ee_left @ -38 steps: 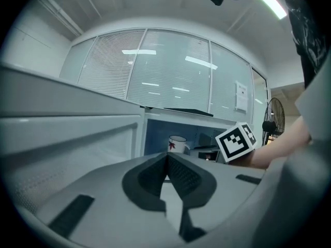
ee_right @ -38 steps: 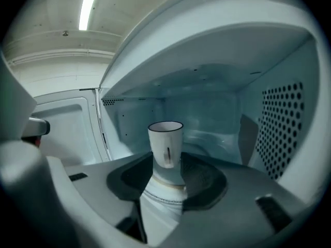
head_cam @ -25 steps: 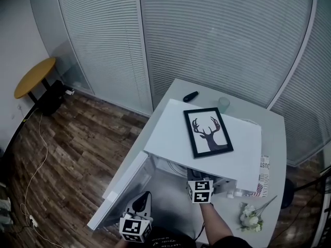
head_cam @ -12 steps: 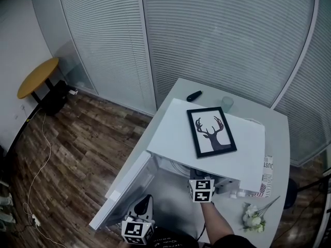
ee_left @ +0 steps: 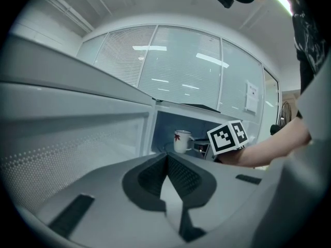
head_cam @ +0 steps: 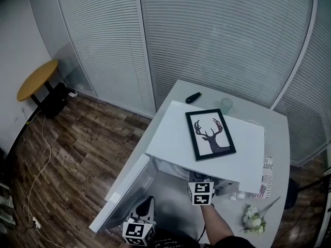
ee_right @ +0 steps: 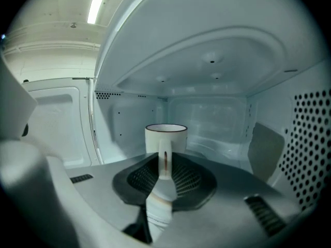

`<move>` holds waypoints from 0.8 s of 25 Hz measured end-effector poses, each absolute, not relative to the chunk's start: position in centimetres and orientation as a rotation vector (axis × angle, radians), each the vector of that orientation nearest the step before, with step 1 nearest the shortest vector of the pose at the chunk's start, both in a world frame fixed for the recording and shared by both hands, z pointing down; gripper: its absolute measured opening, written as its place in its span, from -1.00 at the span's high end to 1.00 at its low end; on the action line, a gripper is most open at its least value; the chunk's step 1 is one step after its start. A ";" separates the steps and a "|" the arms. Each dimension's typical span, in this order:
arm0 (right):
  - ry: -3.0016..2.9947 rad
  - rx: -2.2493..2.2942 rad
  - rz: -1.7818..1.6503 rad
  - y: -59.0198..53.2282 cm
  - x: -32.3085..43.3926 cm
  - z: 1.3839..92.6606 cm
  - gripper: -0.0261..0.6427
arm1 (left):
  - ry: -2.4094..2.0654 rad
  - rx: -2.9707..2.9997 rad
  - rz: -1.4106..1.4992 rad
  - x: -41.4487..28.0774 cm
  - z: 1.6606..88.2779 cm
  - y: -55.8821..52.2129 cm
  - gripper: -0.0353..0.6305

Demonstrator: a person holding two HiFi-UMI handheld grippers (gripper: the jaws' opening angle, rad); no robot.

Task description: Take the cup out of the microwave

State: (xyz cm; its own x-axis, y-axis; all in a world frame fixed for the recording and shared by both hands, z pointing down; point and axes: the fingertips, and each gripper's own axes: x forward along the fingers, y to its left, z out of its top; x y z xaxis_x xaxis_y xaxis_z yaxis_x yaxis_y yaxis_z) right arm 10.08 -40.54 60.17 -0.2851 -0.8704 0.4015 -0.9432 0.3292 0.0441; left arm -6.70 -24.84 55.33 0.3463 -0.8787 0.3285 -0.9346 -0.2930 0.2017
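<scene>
Waiting low in the head view beside the open door [head_cam: 122, 191], the left hand-held gripper [ee_left: 167, 156] sits pressed together and empty, seemingly just keeping clear. Farther in, the right hand-held gripper [ee_right: 164, 161] is closing on the handle of the cup [ee_right: 166, 137]. The cup stands upright mid-frame inside the microwave [head_cam: 170, 138], its handle turned toward the opening for an easy pinch.

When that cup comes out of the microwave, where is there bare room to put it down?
The microwave top is bare left of the framed deer picture. The table is bare right of the glass, out to its edge. Crowded: the near right corner, with flowers and a printed paper.
</scene>
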 end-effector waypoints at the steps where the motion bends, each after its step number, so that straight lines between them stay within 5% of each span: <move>1: -2.252 1.610 0.291 -40.5 10.0 60.2 0.74 | -1.599 2.265 0.214 -6.6 55.3 -24.9 0.88; 20: -2.244 1.618 0.238 -37.5 10.4 59.5 0.75 | -1.562 2.301 0.201 -6.5 55.0 -24.5 0.88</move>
State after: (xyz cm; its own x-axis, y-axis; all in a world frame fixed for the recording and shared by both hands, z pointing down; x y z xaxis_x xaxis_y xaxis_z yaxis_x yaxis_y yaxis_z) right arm 10.36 -37.54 59.48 -0.2772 -0.8802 0.3852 -0.9414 0.3290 0.0742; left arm -6.49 -24.45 54.98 0.3817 -0.8711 0.3090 -0.9210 -0.3300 0.2072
